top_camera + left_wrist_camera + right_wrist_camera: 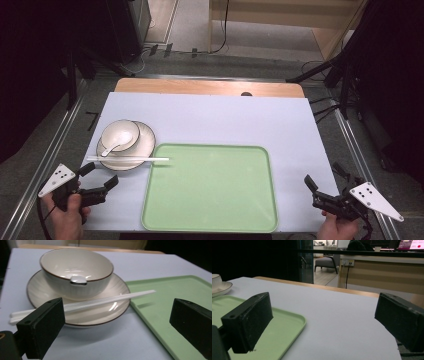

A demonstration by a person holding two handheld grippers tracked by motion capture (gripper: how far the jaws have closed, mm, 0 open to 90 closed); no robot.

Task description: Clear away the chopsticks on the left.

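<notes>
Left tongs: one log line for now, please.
left tongs: open, empty | nearest: chopsticks across plate | bowl on plate | tray bare

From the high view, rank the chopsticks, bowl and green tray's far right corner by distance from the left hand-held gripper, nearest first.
1. chopsticks: just ahead of the left hand-held gripper, across the plate's near edge.
2. bowl: farther back, on the plate.
3. green tray far right corner: well right.

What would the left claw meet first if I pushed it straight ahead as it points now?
Probably the white chopsticks lying across the plate, at about the plate's near rim; depth is hard to judge. The left claw is open with nothing between its jaws.
</notes>
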